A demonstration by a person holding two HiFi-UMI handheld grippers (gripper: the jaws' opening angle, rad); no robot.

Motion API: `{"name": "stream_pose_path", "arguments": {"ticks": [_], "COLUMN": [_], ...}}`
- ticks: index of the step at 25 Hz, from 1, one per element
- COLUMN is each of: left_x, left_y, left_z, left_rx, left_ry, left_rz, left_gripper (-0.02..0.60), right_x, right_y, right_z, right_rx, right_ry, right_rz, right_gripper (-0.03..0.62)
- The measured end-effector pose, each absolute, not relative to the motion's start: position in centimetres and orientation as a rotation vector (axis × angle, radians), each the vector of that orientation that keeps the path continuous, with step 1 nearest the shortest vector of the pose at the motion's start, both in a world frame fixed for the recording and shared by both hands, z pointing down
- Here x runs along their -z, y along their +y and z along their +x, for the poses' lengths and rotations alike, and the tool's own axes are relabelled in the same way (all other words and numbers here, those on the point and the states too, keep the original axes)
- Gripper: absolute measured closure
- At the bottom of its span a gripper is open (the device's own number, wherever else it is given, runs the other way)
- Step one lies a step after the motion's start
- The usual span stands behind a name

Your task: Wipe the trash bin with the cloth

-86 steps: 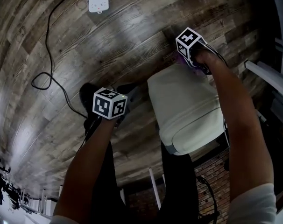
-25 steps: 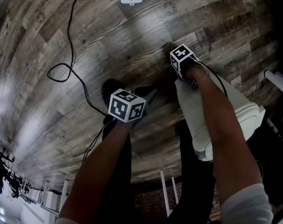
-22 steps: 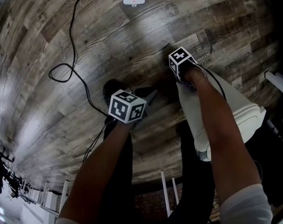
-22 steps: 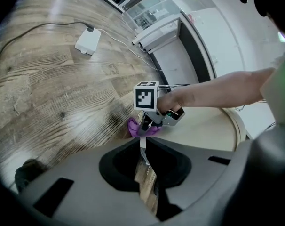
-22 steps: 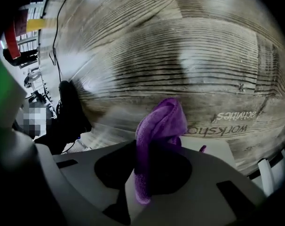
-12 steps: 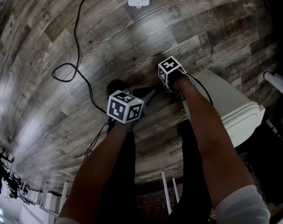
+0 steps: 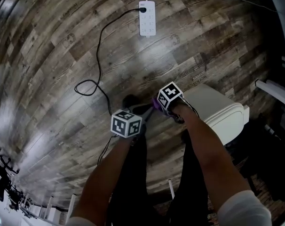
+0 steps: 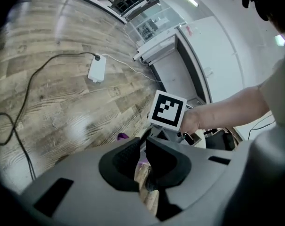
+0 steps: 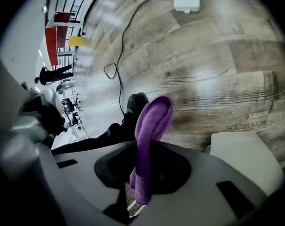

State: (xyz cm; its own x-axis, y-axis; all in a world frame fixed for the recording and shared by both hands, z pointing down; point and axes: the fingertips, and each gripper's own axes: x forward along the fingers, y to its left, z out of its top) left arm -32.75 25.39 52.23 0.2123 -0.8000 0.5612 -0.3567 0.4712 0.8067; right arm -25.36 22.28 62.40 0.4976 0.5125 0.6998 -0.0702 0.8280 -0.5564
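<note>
Being pinched between the jaws of the right gripper point(image 9: 141, 171), a folded purple cloth point(image 9: 152, 121) is being held just beside the white trash bin point(image 7: 217, 113), at its left edge in the head view and over the wooden floor point(image 7: 62, 79). The left gripper point(image 8: 143, 163) is being held a little further left of the bin, its jaws drawn together on nothing. Well beyond the bin, a white power strip point(image 7: 147, 24) is being fed by a black cable point(image 7: 99, 55) looping across the planks.

Fuzzy cloth point(image 9: 151, 131), smooth matt plastic trash bin point(image 7: 217, 111), grained wooden floor point(image 7: 53, 74).
</note>
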Motion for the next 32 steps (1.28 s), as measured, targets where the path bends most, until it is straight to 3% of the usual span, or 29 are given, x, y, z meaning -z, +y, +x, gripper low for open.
{"name": "stream_pose_path", "arguments": {"ticks": [13,24,32], "left_x": [-40.7,-36.4,-27.8], "left_y": [28.9,29.8,29.9], "left_z": [-35.3,-30.0,-28.5], "left_rx": [0.349,0.267,0.265], "left_ry": [-1.417,-1.415,-1.46], "left_rz": [1.23,1.374,1.466], "left_gripper": [0.548,0.548,0.548], "right_x": [-51.3,-46.4,-36.9], "right_y": [21.1,21.8,20.0], "right_z": [-31.7,-27.3,-23.9], "right_rx": [-0.322,-0.37,-0.387], "right_ry": [-1.306,-1.533,-1.679], "right_rz": [-0.38,-0.288,-0.182], "right_gripper": [0.512,0.513,0.513]}}
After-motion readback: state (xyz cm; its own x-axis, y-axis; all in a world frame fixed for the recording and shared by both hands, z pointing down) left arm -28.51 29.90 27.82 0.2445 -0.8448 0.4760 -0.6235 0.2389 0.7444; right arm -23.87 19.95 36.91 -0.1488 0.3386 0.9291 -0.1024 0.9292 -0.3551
